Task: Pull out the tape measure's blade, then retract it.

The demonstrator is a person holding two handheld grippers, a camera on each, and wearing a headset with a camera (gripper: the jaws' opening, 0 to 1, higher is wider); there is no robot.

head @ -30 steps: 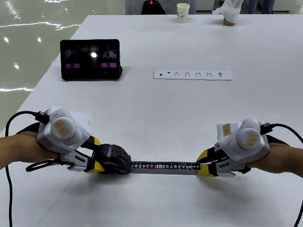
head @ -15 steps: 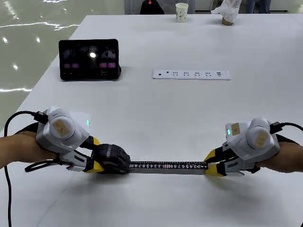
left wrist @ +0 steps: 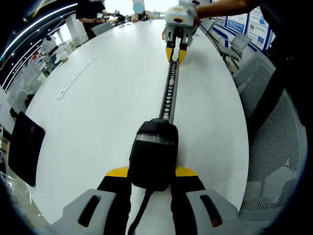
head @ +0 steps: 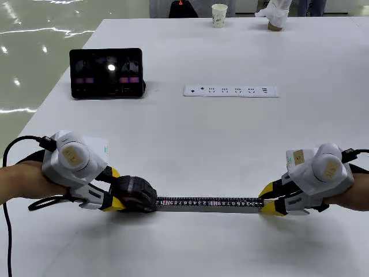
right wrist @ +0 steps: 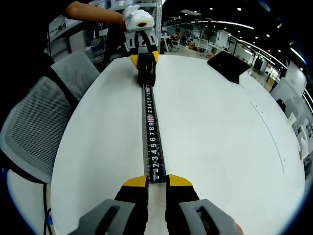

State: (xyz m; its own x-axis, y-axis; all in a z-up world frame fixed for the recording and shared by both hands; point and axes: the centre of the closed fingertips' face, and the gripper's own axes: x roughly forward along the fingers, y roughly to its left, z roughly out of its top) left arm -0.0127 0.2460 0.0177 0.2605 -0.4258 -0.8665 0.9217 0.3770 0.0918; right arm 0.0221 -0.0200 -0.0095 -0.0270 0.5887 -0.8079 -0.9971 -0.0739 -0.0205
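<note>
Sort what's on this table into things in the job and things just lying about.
In the job: tape measure, gripped by the left gripper; blade, gripped at its tip by the right gripper.
Lying about: tablet, power strip, paper cup.

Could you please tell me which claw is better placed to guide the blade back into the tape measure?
Probably the right claw: it pinches the free end of the blade and can carry it back. The left claw grips the tape measure case, anchoring it.
</note>
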